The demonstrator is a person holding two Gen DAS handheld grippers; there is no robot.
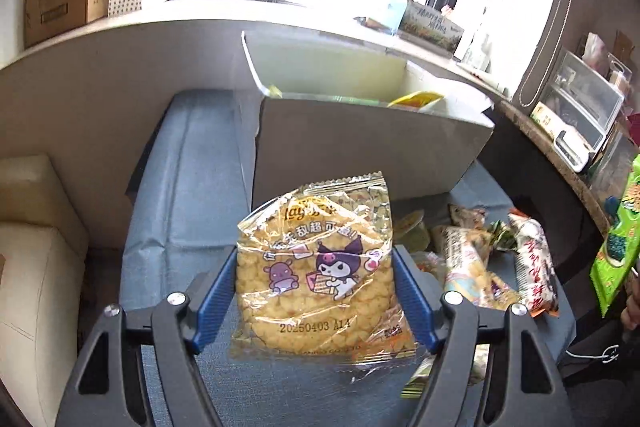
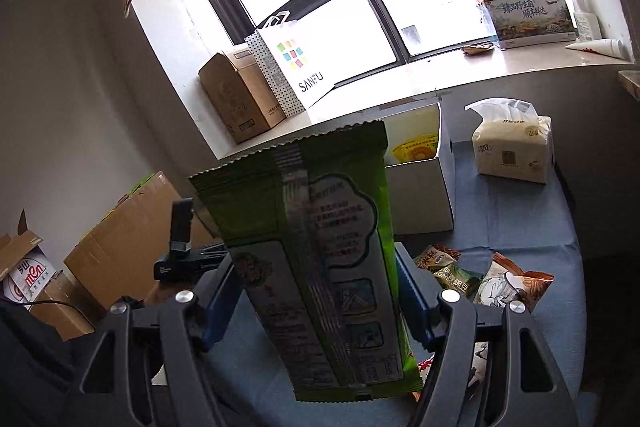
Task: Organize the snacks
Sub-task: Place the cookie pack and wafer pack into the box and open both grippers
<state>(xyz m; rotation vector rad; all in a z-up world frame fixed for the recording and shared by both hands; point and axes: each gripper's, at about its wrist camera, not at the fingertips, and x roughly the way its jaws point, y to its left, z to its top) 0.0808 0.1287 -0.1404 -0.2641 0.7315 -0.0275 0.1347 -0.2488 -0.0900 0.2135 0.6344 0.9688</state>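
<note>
My left gripper [image 1: 314, 281] is shut on a clear yellow snack bag with a purple cartoon figure [image 1: 320, 267], held above the blue cloth. My right gripper [image 2: 316, 287] is shut on a tall green snack bag [image 2: 316, 247], held upright; the bag also shows at the right edge of the left wrist view [image 1: 618, 239]. A white open box [image 1: 368, 131] stands ahead on the cloth with a yellow packet inside [image 1: 416, 99]; it also shows in the right wrist view [image 2: 420, 187]. Several loose snack packs [image 1: 496, 259] lie on the cloth to the right.
A tissue pack [image 2: 512, 147] stands on the blue cloth [image 2: 520, 227] at the right. Cardboard boxes [image 2: 236, 95] and a white paper bag [image 2: 292, 63] stand on the window sill. More cardboard boxes [image 2: 128, 235] sit at the left. A cream cushion [image 1: 36, 247] is at the left.
</note>
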